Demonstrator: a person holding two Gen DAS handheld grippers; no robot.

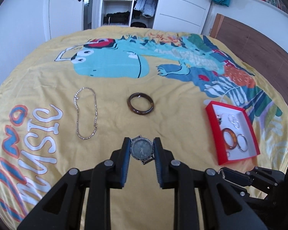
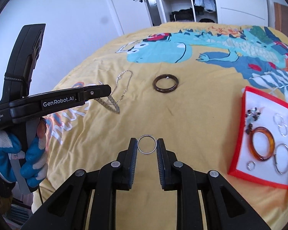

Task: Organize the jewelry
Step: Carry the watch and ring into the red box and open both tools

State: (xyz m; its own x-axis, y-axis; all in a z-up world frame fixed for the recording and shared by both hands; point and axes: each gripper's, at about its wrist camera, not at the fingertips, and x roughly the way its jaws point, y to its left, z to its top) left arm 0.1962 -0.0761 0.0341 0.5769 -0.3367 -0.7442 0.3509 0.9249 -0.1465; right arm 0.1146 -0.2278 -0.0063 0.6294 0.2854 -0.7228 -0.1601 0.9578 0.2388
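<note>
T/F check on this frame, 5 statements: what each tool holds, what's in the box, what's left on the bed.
1. The left tool holds a watch. True.
2. The right tool is empty. False: a silver ring sits clamped between its pads.
3. The red box holds an amber bangle. True.
4. The dark bangle is in the box. False: it lies on the yellow bedspread, apart from the box.
5. The chain necklace lies on the bedspread, left of the dark bangle in the left wrist view. True.
</note>
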